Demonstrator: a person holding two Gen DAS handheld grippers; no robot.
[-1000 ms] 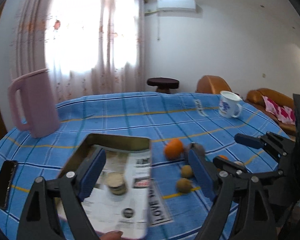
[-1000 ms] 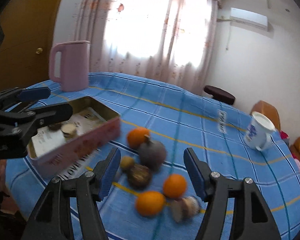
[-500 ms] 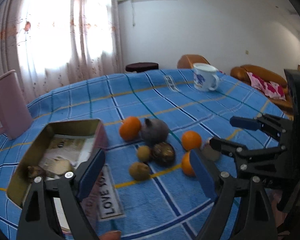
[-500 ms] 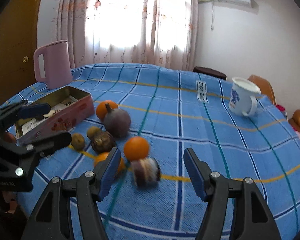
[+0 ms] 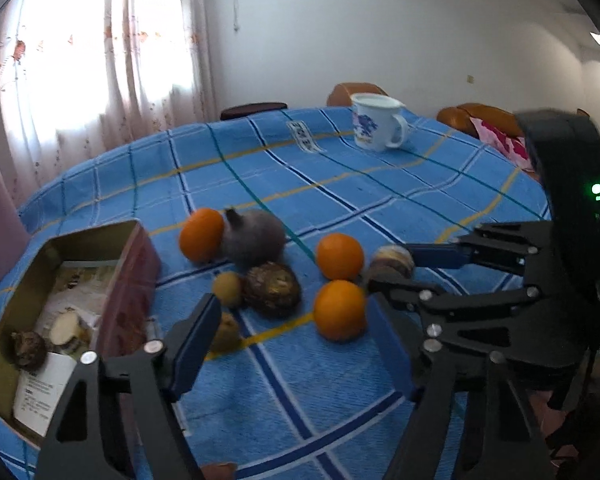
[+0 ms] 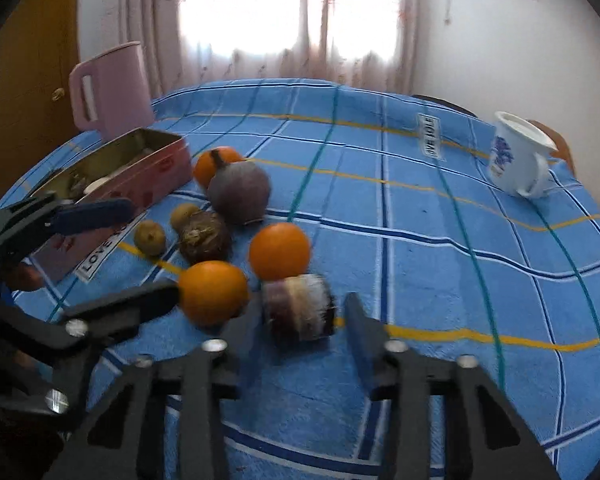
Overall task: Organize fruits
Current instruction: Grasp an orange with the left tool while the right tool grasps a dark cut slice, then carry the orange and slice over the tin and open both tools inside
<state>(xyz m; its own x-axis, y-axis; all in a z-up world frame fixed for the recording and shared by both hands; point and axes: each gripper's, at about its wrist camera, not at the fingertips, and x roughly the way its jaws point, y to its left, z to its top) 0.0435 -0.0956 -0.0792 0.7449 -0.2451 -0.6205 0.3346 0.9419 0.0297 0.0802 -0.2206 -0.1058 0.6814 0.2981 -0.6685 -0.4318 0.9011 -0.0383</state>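
Fruits lie clustered on the blue checked cloth: three oranges [image 5: 339, 310], [image 5: 339, 255], [image 5: 201, 234], a big purple round fruit [image 5: 254, 237], a brown rough one [image 5: 272, 289], two small brownish ones [image 5: 228, 288] and a banded purple-white piece [image 6: 298, 307]. A pink tin [image 5: 132, 280] stands left of them, open, with a few pieces inside. My left gripper [image 5: 296, 344] is open, the near orange between its fingers. My right gripper [image 6: 300, 346] is open, its fingers on either side of the banded piece, which also shows in the left wrist view [image 5: 392, 260].
A white and blue mug [image 6: 518, 156] stands at the far right of the table. A pink jug [image 6: 108, 88] stands behind the tin at the far left. The table edge is close below both grippers. Sofas and a stool stand beyond the table.
Both grippers have swung from the tin toward the fruit cluster and come closer. The right gripper now brackets the banded piece; the left one has the near orange between its fingers.
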